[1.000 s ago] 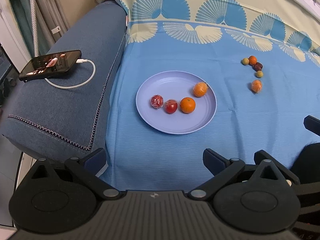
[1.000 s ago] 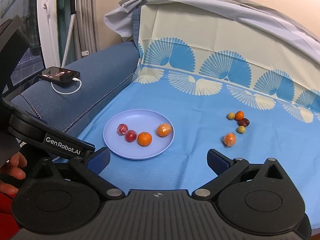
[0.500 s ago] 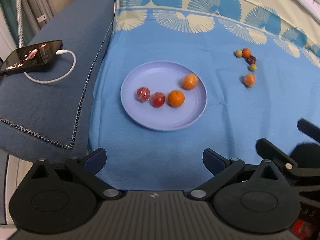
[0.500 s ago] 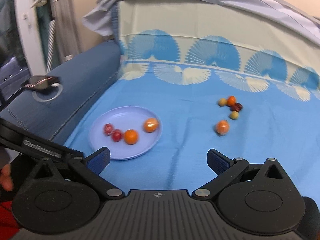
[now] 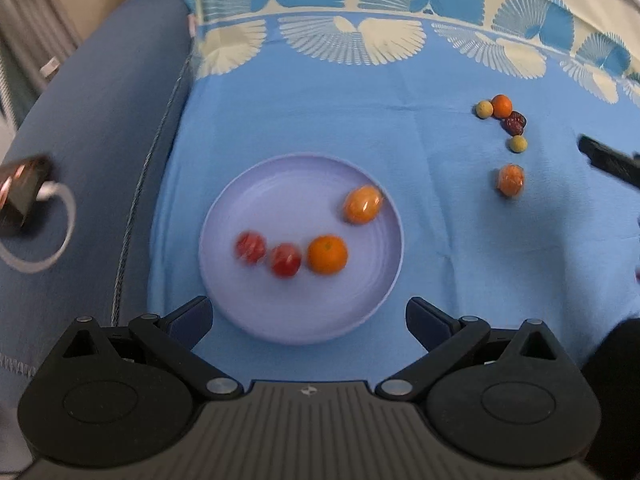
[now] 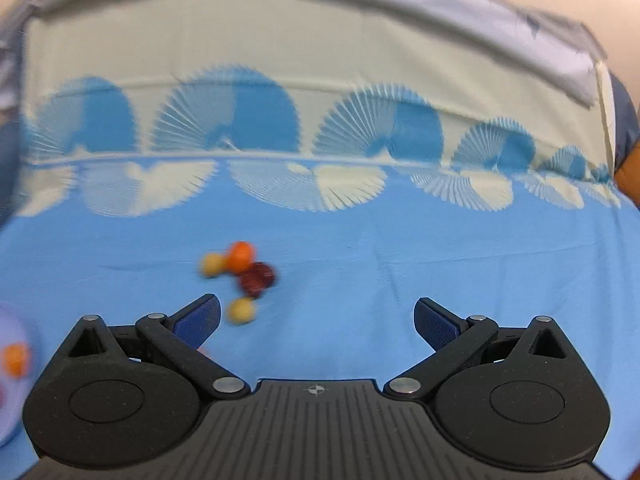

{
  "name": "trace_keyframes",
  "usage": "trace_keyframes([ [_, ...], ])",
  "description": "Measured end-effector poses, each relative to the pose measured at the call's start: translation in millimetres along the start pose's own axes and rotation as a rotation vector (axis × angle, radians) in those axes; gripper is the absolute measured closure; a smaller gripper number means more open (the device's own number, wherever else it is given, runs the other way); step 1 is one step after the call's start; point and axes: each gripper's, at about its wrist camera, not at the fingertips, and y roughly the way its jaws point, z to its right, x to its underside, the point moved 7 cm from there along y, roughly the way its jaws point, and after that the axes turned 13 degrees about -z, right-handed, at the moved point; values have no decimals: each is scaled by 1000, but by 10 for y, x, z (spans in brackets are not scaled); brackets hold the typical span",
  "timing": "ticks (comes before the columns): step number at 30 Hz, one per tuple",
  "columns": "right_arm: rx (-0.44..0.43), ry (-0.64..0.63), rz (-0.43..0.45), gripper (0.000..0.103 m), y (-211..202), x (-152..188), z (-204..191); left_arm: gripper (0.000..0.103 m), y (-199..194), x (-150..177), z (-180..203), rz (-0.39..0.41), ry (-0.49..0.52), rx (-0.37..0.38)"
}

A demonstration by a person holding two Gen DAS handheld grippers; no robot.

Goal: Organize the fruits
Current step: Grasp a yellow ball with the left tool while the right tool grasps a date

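A lilac plate (image 5: 304, 320) lies on the blue cloth and holds two red fruits (image 5: 250, 246), an orange (image 5: 327, 254) and a wrapped orange fruit (image 5: 362, 204). Loose fruits lie to its right: a wrapped orange one (image 5: 511, 179), two small yellow ones (image 5: 518, 144), a small orange (image 5: 501, 105) and a dark red one (image 5: 515, 122). My left gripper (image 5: 308, 316) is open and empty at the plate's near edge. My right gripper (image 6: 316, 316) is open and empty, just short of the loose cluster (image 6: 254, 274); a yellow fruit (image 6: 241, 310) lies beside its left finger.
A blue sofa arm (image 5: 88, 152) on the left carries a phone (image 5: 24, 192) with a white cable. The patterned cloth runs up the sofa back (image 6: 304, 80). The plate's edge (image 6: 16, 392) shows at the far left of the right wrist view.
My left gripper moved forward toward the plate. My right gripper swung right and forward to the loose fruits, so the plate slid to the view's left edge. Both stayed open.
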Motion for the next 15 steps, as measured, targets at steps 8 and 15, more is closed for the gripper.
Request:
trace_keyframes([
  [8, -17, -32, -134, 1, 1183, -338, 0, 0, 354, -532, 393, -42, 64, -23],
  [15, -94, -117, -143, 1, 1547, -392, -278, 0, 598, -983, 675, -34, 117, -50],
])
